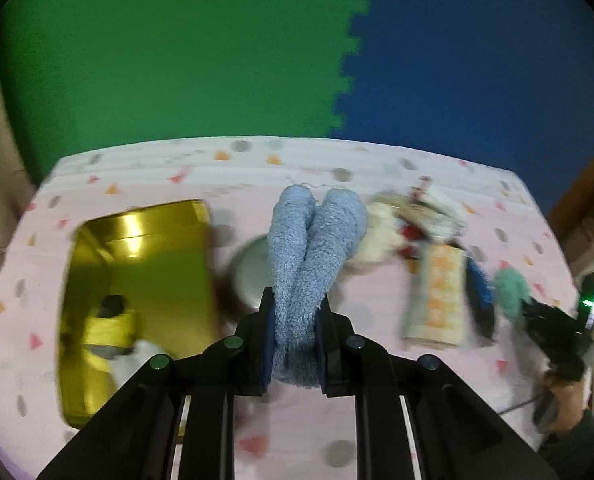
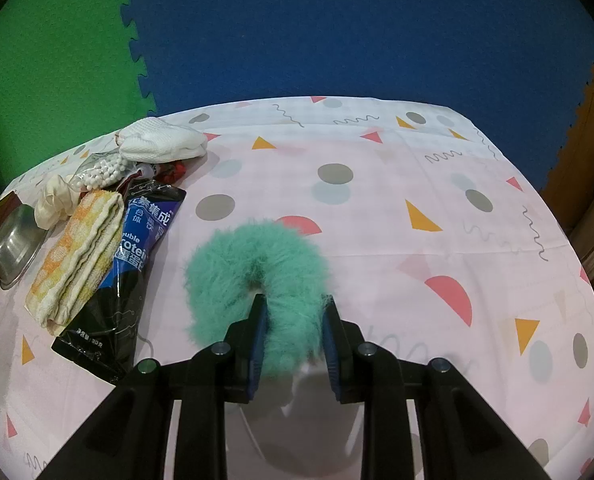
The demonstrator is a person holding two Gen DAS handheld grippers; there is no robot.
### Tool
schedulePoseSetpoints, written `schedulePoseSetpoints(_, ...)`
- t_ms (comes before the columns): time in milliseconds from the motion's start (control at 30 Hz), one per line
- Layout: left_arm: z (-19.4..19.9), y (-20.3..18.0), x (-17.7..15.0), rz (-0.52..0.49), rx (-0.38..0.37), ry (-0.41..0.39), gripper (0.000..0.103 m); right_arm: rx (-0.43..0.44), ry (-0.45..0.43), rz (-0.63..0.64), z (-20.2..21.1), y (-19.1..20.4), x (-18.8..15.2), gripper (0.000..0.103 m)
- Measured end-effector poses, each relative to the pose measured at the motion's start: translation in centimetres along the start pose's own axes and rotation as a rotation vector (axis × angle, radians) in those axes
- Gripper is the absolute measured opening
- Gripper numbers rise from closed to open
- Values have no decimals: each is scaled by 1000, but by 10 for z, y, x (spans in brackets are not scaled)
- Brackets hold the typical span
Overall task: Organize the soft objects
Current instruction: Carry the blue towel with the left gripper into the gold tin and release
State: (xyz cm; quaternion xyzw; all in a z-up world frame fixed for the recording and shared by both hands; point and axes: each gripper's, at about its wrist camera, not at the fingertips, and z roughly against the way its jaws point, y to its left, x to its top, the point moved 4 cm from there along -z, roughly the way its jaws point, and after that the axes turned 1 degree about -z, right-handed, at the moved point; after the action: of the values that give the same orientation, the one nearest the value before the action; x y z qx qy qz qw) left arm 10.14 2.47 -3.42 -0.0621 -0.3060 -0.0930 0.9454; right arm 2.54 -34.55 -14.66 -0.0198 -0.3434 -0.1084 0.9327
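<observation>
Left claw [image 1: 295, 320] clamping blue fuzzy sock [image 1: 309, 248], gold tin [image 1: 137, 280] beside

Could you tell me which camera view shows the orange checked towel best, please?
The right wrist view: the towel lies sharp and folded beside the dark packet. The left wrist view shows it blurred.

Colours on the pink patterned cloth

The tablecloth [image 2: 377, 208] shows grey dots and orange triangles; sock [image 1: 305, 256] light blue, scrunchie [image 2: 257, 272] mint green, towel [image 2: 77, 264] orange-and-cream checked, tray [image 1: 137, 272] gold.
</observation>
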Motion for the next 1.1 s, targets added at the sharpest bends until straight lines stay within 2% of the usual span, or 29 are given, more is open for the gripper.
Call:
schedulePoseSetpoints(200,-15,66,6,81,140,11,15,-3,0,2,0,0,0,26)
schedulePoseSetpoints(467,-41,122,6,154,225,51,15,-9,1,9,-2,0,-1,26)
schedulePoseSetpoints(767,-71,143,5,174,272,101,17,-18,2,16,-2,2,-1,26)
schedulePoseSetpoints(1100,-79,141,2,119,309,99,24,-18,2,17,-2,2,0,26)
